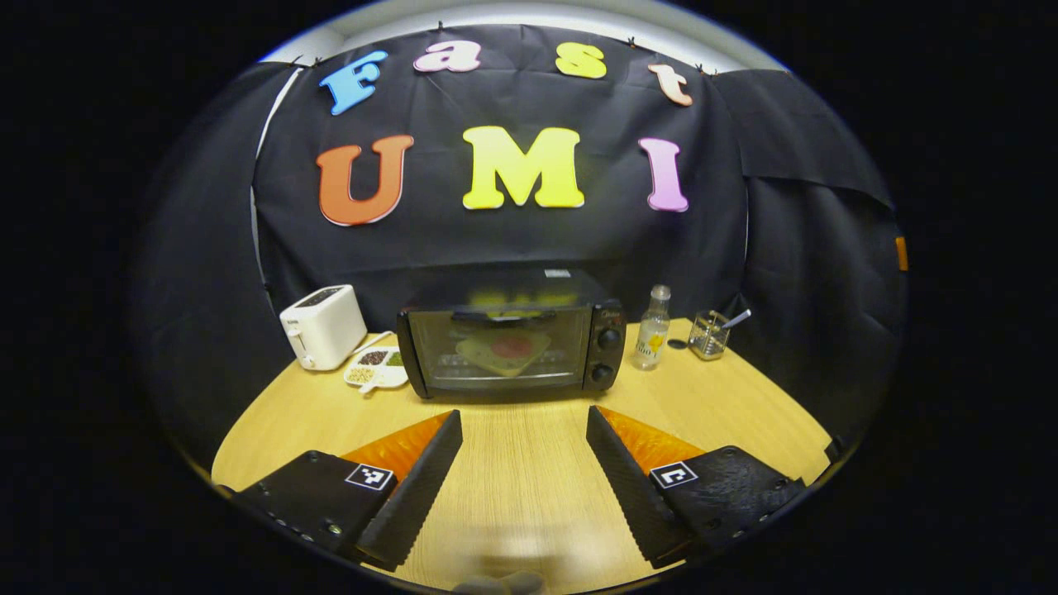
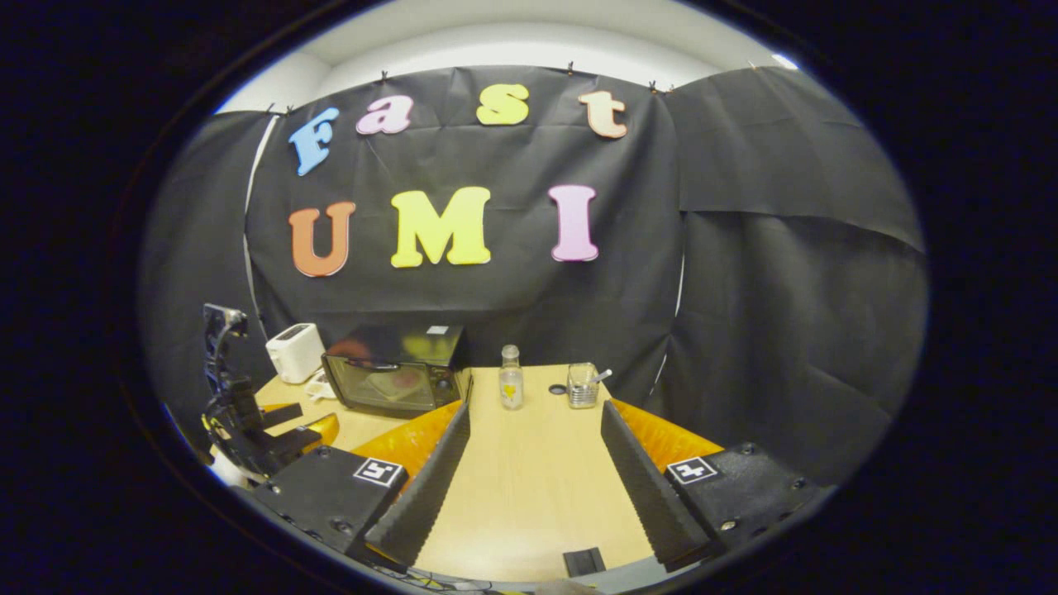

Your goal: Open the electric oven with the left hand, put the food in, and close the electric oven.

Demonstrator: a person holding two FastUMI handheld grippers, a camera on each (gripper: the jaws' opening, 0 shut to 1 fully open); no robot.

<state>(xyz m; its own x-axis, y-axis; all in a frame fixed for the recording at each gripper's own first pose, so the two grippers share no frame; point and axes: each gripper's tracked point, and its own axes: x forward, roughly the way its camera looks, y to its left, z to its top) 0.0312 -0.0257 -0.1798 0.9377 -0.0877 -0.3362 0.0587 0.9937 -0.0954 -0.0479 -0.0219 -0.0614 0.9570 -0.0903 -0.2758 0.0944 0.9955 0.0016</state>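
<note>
In the left gripper view we see the electric oven (image 1: 512, 347), a small dark box with a glass door, standing at the back of the wooden surface (image 1: 529, 487) against the booth wall. Its door is closed, with a handle bar along the top edge, and two round knobs sit one above the other on its right panel. Through the glass we make out the food (image 1: 506, 350), a flat pale piece with a reddish centre, lying on the rack inside. The left tool (image 1: 524, 450) sits low in front, its fingers spread apart with nothing between them, and the oven stands straight ahead of it, apart across bare wood. A white toaster (image 1: 322, 326) and a divided dish (image 1: 376, 368) lie left of the oven; a clear bottle (image 1: 652, 329) and a glass cup (image 1: 709, 335) stand to its right.

In the right gripper view the oven (image 2: 395, 368) appears farther off, ahead and to the left of the right tool (image 2: 536, 446), whose fingers are likewise apart and empty. The bottle (image 2: 511, 378) and cup (image 2: 583, 386) stand more directly ahead. At the left edge we see the other tool (image 2: 273, 430), low over the surface, in front of the toaster (image 2: 294, 351).
</note>
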